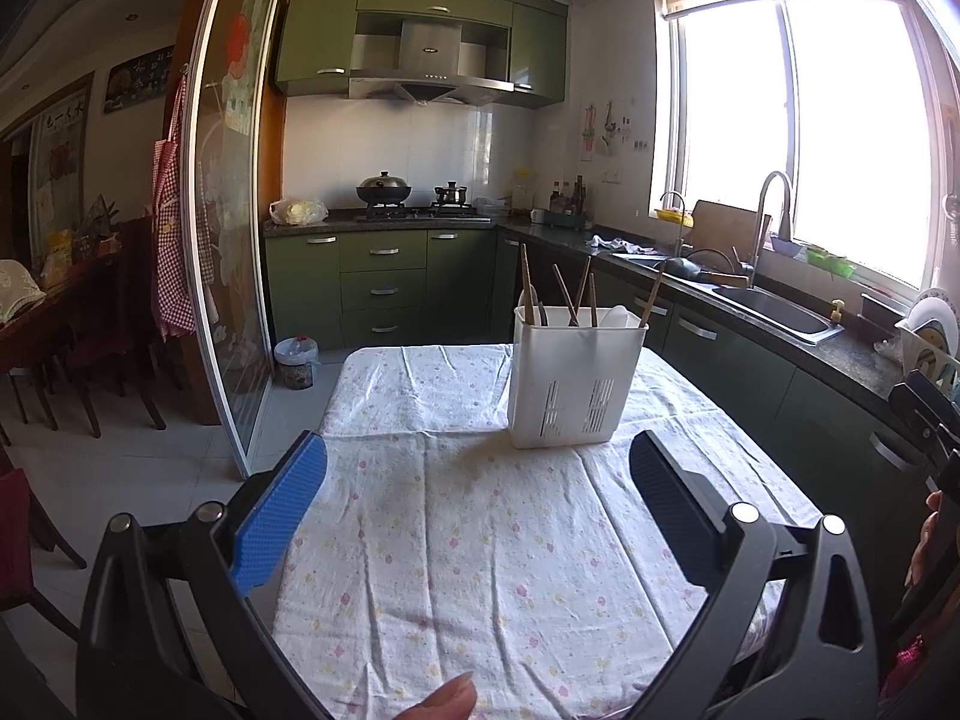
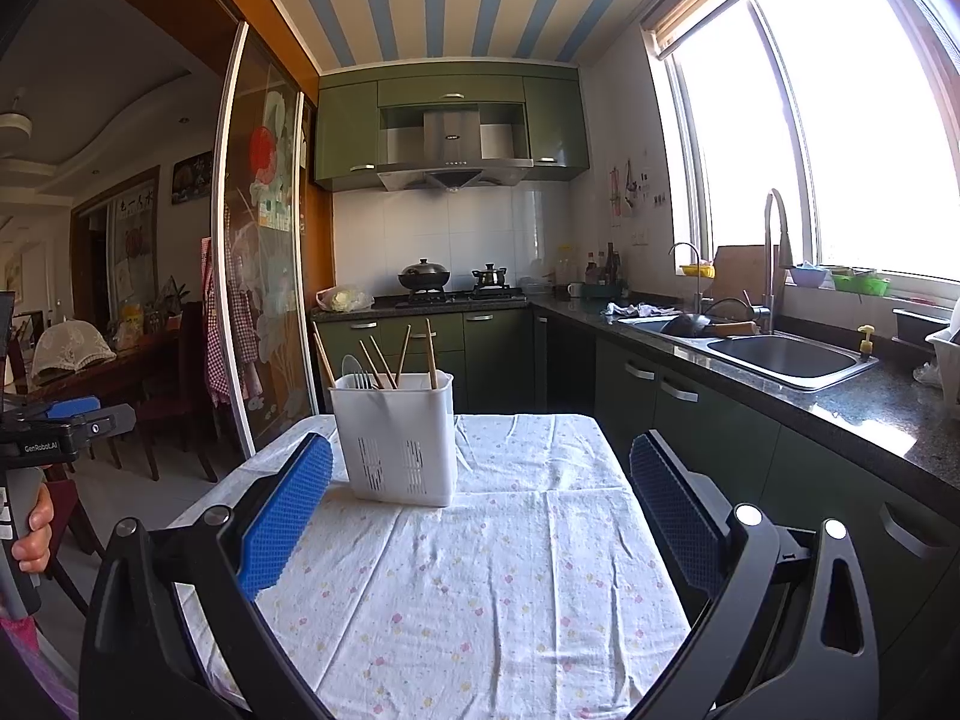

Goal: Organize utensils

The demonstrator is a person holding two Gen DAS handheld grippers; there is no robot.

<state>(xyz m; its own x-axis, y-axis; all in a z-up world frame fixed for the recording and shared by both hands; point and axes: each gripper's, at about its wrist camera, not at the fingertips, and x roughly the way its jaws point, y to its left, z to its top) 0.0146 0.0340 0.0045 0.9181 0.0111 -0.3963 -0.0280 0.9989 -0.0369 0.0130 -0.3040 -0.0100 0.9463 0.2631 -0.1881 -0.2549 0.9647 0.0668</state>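
A white plastic utensil holder [image 1: 570,378] stands upright on the table with the flowered cloth [image 1: 456,540]. Several wooden chopsticks [image 1: 561,294] and a spoon stick out of it. It also shows in the right wrist view [image 2: 399,438], with chopsticks [image 2: 384,360] and a fork in it. My left gripper [image 1: 477,468] is open and empty, above the cloth, short of the holder. My right gripper [image 2: 480,468] is open and empty, to the right of the holder. The left gripper's body [image 2: 60,432] shows at the left edge of the right wrist view.
A dark counter with a steel sink [image 2: 786,357] and tall tap runs along the right under the window. A stove with pots [image 2: 450,282] is at the back. A glass sliding door [image 2: 264,252] and dining chairs stand at the left. A small bin [image 1: 295,360] sits on the floor.
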